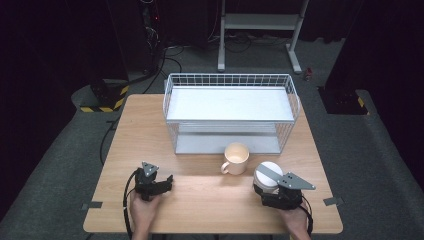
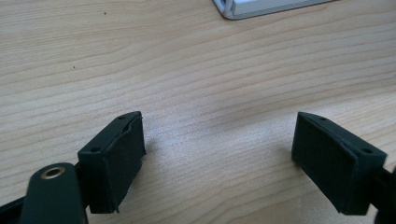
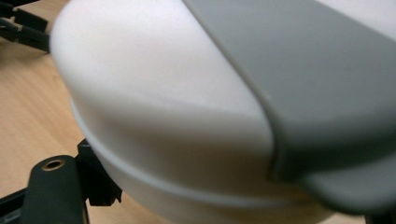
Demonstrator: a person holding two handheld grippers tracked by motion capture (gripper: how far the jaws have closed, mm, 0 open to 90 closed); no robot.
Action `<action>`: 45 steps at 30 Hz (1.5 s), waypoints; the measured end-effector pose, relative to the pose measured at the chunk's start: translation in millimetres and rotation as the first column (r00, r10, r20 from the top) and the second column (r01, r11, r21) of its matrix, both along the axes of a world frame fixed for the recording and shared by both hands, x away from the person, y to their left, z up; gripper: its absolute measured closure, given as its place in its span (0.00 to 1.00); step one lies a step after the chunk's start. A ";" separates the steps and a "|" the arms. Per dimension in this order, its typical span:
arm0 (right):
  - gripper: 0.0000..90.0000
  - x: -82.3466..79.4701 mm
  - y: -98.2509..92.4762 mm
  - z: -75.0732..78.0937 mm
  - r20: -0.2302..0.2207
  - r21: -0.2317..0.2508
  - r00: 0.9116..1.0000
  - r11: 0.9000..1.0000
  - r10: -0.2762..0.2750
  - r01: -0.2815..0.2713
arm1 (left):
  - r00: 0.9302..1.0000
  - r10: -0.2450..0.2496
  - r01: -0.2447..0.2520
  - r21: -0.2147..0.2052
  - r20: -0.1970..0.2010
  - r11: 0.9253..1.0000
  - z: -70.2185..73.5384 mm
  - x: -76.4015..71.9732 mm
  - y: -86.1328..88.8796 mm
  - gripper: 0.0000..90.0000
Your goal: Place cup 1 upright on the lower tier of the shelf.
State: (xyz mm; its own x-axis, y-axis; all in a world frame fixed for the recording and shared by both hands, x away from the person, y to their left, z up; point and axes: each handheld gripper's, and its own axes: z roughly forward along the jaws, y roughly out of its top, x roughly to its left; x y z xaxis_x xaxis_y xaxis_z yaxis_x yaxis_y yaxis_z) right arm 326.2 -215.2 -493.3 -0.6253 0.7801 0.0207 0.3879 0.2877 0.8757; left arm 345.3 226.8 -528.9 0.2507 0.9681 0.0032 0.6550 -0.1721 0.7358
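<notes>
The round white container with a grey band across its lid (image 1: 267, 176) sits between our right gripper (image 1: 270, 187) jaws, lower right, seemingly grasped; left gripper (image 1: 167, 181) released.

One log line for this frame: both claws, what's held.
left claw: open, empty, over bare table | right claw: around white container with grey strap, grip unclear | cup: upright before wire rack

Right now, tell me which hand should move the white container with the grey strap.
Right. The right gripper sits against the white container, which shows close between its jaws in the right gripper view. The left gripper stands open over bare table, farther off.
</notes>
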 end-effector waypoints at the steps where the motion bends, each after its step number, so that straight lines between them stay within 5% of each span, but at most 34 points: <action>1: 0.21 2.8 -1.7 0.1 -0.002 0.001 1.000 1.000 -0.007 0.007 | 1.000 0.000 0.000 0.000 0.000 1.000 0.0 0.0 0.0 0.19; 17: 0.21 47.2 -6.4 8.1 -0.030 0.030 0.996 0.996 -0.087 0.088 | 1.000 0.001 -0.001 0.001 -0.001 1.000 0.1 0.3 0.2 0.20; 26: 0.21 73.4 4.9 13.3 -0.025 -0.005 0.992 0.993 -0.122 0.122 | 1.000 0.001 -0.001 0.001 0.001 1.000 0.1 0.5 0.2 0.20; 45: 0.21 118.0 22.8 8.7 -0.042 -0.038 0.972 0.973 -0.231 0.230 | 1.000 -0.002 0.002 0.006 -0.002 1.000 0.3 0.5 0.6 0.20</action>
